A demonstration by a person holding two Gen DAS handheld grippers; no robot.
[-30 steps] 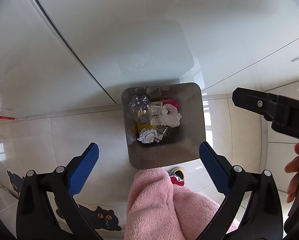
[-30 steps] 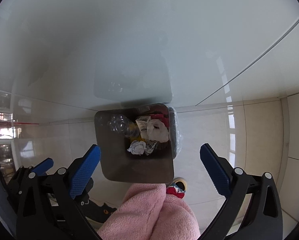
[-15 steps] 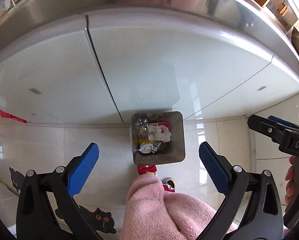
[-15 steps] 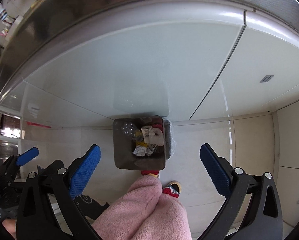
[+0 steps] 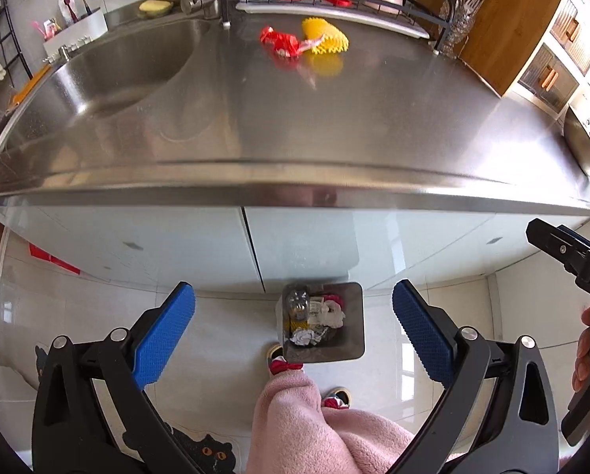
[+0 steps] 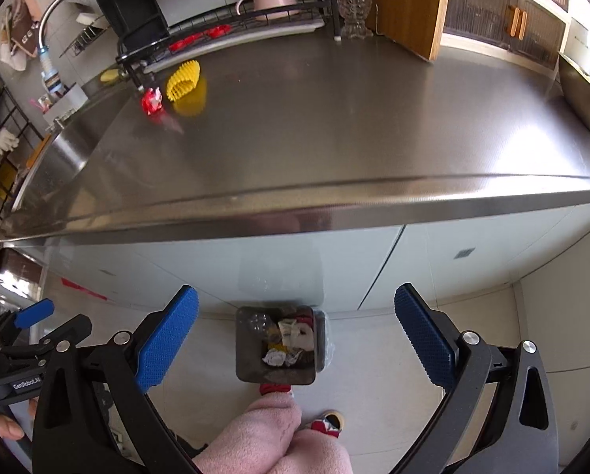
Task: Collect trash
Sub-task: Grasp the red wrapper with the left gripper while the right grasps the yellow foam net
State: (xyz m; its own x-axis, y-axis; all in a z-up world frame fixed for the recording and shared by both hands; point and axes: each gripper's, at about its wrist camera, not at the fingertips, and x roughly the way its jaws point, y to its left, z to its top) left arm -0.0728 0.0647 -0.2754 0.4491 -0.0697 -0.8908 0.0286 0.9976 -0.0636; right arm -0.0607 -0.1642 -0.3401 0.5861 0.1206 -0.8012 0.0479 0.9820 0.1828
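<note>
Steel counter (image 5: 295,126) from the left view: red wrapper (image 5: 281,42) lies lengthwise toward the yellow net (image 5: 326,37), touching it; left gripper (image 5: 293,331) wide open, empty, above the bin (image 5: 354,316). Right view: wrapper (image 6: 152,101) beside the net (image 6: 182,80); right gripper (image 6: 295,335) wide open, empty.

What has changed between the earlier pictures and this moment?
Both grippers, left gripper and right gripper, rose away from the trash bin, so the steel counter with the red wrapper and yellow object came into view. Nothing was grasped or released. Both stayed open; the bin's contents look unchanged.
</note>
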